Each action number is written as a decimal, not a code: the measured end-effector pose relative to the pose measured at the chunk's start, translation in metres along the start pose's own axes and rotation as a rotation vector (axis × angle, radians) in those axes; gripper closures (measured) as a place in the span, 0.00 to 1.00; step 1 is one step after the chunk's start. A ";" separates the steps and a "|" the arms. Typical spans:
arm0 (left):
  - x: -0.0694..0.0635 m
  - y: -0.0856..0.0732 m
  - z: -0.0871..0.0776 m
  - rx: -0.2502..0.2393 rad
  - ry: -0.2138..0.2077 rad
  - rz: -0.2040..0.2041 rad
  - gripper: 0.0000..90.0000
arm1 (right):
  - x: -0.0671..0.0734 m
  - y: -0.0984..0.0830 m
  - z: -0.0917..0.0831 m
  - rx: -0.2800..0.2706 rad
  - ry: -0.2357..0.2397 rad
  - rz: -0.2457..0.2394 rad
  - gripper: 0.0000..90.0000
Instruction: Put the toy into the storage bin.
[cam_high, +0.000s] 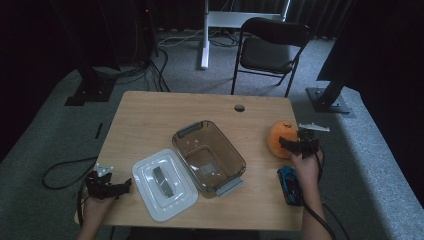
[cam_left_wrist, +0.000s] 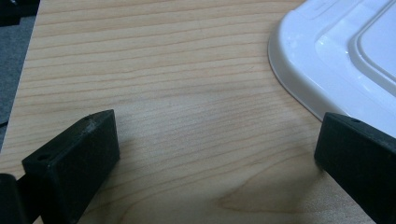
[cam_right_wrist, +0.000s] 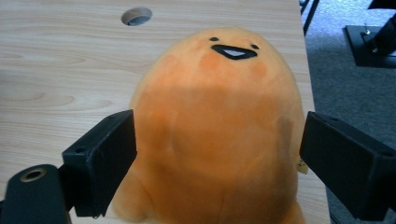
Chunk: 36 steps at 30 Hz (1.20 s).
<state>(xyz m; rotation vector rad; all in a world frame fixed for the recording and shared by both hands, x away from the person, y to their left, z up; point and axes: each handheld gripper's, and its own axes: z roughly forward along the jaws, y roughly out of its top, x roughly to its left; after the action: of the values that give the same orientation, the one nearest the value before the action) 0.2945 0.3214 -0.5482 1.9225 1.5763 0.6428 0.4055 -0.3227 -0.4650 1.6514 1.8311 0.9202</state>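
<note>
An orange plush toy (cam_high: 279, 139) with a small black smiling face stands near the table's right edge. My right gripper (cam_high: 299, 145) is open, one jaw on each side of the plush toy (cam_right_wrist: 219, 93), which does not look squeezed; in the right gripper view the right gripper (cam_right_wrist: 219, 144) has its jaws level with the toy's middle. A clear brownish container (cam_high: 235, 160) lies open at the table's centre, and its white lid (cam_high: 150, 192) lies flat to its left. At the front left corner my left gripper (cam_high: 107, 189) is open over bare wood (cam_left_wrist: 187, 93), just left of the lid (cam_left_wrist: 336, 60).
A blue object (cam_high: 289, 185) lies on the table beside the right forearm. A cable hole (cam_high: 239, 107) sits near the table's far edge. A black folding chair (cam_high: 270, 47) stands beyond the table. A cable (cam_high: 65, 172) loops on the carpet at left.
</note>
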 end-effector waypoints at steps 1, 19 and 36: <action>0.000 0.000 0.000 0.000 0.000 0.000 0.00 | -0.001 0.000 0.001 0.001 0.004 0.002 0.11; 0.000 0.000 0.000 0.000 0.000 0.000 0.00 | 0.000 -0.002 0.025 0.067 0.020 -0.001 0.11; 0.000 -0.001 0.000 0.000 -0.001 0.000 0.00 | 0.005 -0.011 0.030 0.068 0.005 -0.019 0.11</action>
<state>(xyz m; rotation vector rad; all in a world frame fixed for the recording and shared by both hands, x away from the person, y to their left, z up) 0.2937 0.3214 -0.5483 1.9221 1.5757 0.6421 0.4198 -0.3136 -0.4926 1.6708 1.8976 0.8643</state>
